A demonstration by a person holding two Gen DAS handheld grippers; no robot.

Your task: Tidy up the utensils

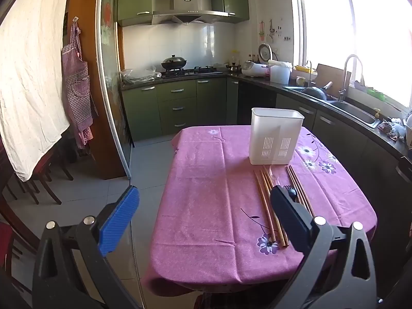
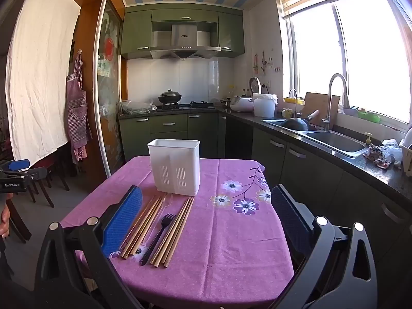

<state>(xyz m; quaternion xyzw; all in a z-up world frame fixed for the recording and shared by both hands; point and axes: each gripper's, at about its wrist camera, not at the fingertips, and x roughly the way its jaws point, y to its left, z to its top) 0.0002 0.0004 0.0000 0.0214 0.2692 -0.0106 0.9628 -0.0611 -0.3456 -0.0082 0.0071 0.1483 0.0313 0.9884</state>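
Observation:
A white slotted utensil holder [image 2: 175,166] stands upright on the purple flowered tablecloth [image 2: 231,244]; it also shows in the left wrist view [image 1: 275,139]. In front of it lie two bundles of wooden chopsticks [image 2: 144,226] [image 2: 177,229], a clear plastic spoon [image 2: 167,202] and a black plastic fork [image 2: 158,234]. In the left wrist view the chopsticks [image 1: 267,206] lie beside my right finger and the fork [image 1: 291,190] peeks out behind it. My left gripper [image 1: 203,221] is open and empty, above the table's near left edge. My right gripper [image 2: 206,221] is open and empty, above the utensils.
Green cabinets and a counter with a sink [image 2: 334,139] and faucet run along the right. A stove with a wok [image 2: 168,96] stands at the back. An apron [image 1: 77,82] and a white cloth [image 1: 28,77] hang at the left, with wooden chairs [image 1: 49,180] below.

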